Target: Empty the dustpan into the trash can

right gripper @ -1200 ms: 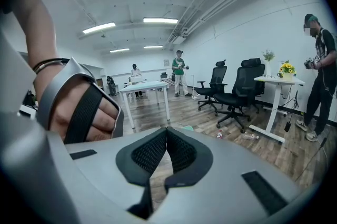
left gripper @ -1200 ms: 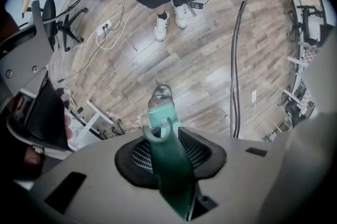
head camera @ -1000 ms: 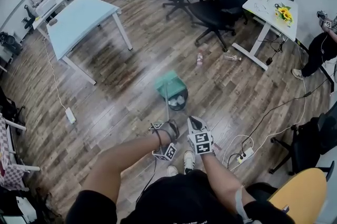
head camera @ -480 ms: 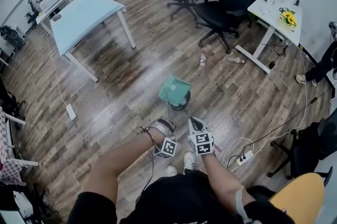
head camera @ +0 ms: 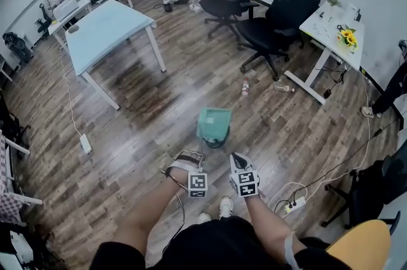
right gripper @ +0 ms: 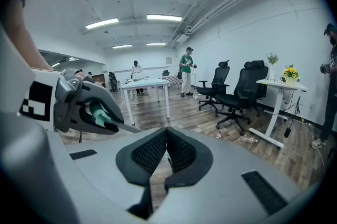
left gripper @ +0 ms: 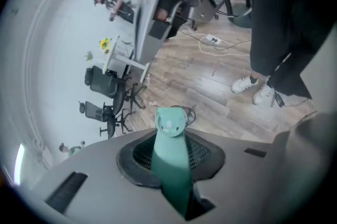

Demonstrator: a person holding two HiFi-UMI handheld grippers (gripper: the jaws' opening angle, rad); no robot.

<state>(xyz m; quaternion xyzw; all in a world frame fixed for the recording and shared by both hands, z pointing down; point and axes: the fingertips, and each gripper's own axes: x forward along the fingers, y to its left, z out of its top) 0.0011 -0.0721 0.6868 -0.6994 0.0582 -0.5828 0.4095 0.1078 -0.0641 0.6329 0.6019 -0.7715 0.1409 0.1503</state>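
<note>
Between the pads of the left gripper [head camera: 189, 158] sits the teal handle [left gripper: 169, 165] of the dustpan [head camera: 214, 122]. The jaws are clamped on it, partway closed, and the grip looks solid. Just beside it is the right gripper [head camera: 239, 162], with its jaws pressed together on nothing, idle, pointing out across the room.

Ahead of both grippers, at the far end of the handle, the pan hangs directly over the trash can [head camera: 216, 143] and covers most of its dark rim. In the left gripper view the rim shows just behind the pan head. I cannot see whether the pan holds any debris.

Judged step: tipping out. Notes for doing it well:
- Keep the pan mouth inside the rim while I roll the wrist.
- Turn slowly, so dust drops straight and doesn't scatter over the wood floor [head camera: 127, 135].
- Hold the clamp firm, since the long handle gives the pan leverage to slip.
- Keep the right gripper clear.

Beyond the can lies a bottle [head camera: 245, 87], and farther off stand office chairs [head camera: 273, 14].
</note>
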